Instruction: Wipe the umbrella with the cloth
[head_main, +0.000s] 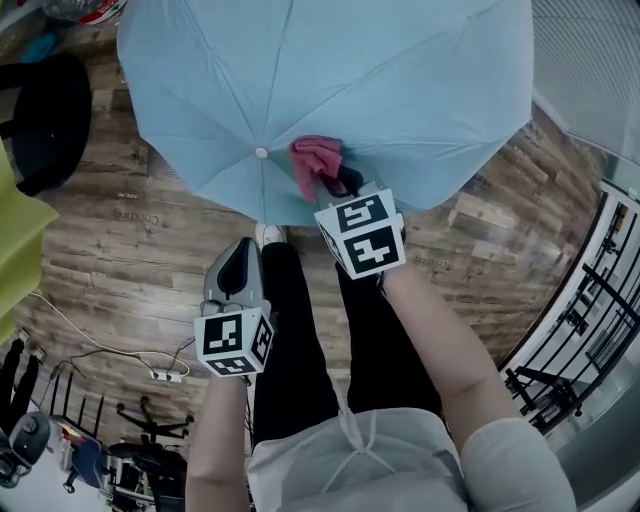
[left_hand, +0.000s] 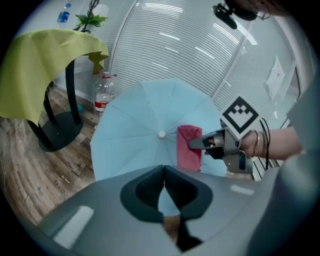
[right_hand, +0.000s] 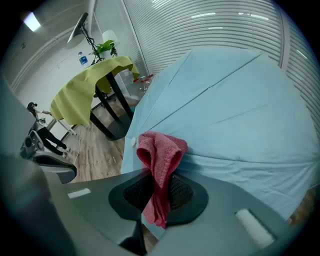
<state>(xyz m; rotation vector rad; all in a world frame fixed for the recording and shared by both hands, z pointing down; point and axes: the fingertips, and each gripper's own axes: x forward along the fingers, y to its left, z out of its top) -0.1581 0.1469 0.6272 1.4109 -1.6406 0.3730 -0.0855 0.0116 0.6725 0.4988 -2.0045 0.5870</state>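
An open light-blue umbrella (head_main: 330, 90) rests on the wooden floor, its white tip (head_main: 261, 152) facing up. My right gripper (head_main: 338, 180) is shut on a pink cloth (head_main: 315, 160), which lies against the canopy just right of the tip. The right gripper view shows the cloth (right_hand: 159, 155) pinched between the jaws and folded over onto the umbrella (right_hand: 235, 105). My left gripper (head_main: 238, 262) hovers near the canopy's near edge, jaws shut, holding nothing. From the left gripper view the cloth (left_hand: 189, 147) and the umbrella (left_hand: 145, 125) lie ahead.
A black-based table under a yellow-green cover (left_hand: 35, 75) stands to the left with a plastic bottle (left_hand: 102, 95) beside it. A black railing (head_main: 585, 310) runs along the right. Cables and a power strip (head_main: 165, 375) lie on the floor at lower left.
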